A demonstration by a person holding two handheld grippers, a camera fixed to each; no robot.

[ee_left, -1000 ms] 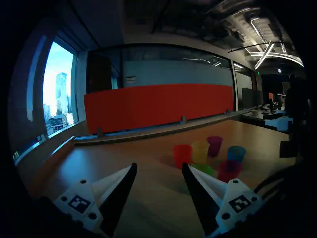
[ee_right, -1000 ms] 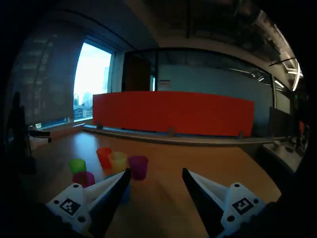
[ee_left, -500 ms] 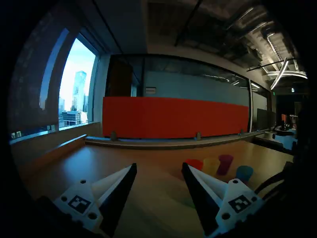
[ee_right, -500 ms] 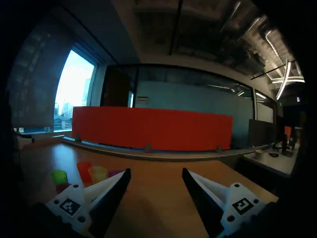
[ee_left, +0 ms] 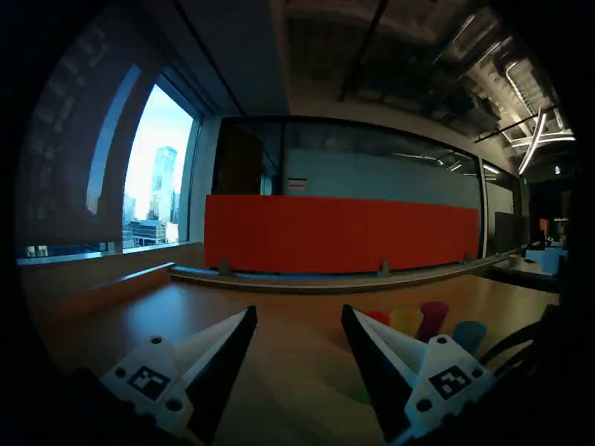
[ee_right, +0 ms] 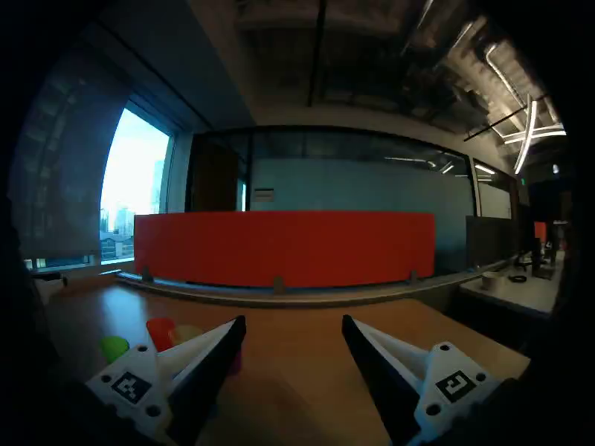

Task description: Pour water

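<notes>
Several coloured plastic cups stand grouped on the wooden table (ee_left: 297, 349). In the left gripper view the purple cup (ee_left: 433, 316), the blue cup (ee_left: 470, 334), a yellow cup (ee_left: 407, 320) and a red cup (ee_left: 378, 317) peek out behind my right finger. My left gripper (ee_left: 297, 316) is open and holds nothing, low over the table. In the right gripper view a green cup (ee_right: 114, 346), a red cup (ee_right: 160, 331) and a yellow cup (ee_right: 186, 333) sit at lower left, partly hidden by the left finger. My right gripper (ee_right: 293, 323) is open and holds nothing.
A long orange partition (ee_left: 338, 234) runs along the table's far edge. A bright window (ee_left: 152, 197) is on the left wall. Desks with monitors (ee_right: 520, 279) stand off to the right. Bare wooden tabletop (ee_right: 297, 372) spreads ahead of the right gripper.
Both grippers have tilted upward and dropped closer to table level, so the cups have slid lower in both views and are now partly hidden behind the fingers. Both stayed open.
</notes>
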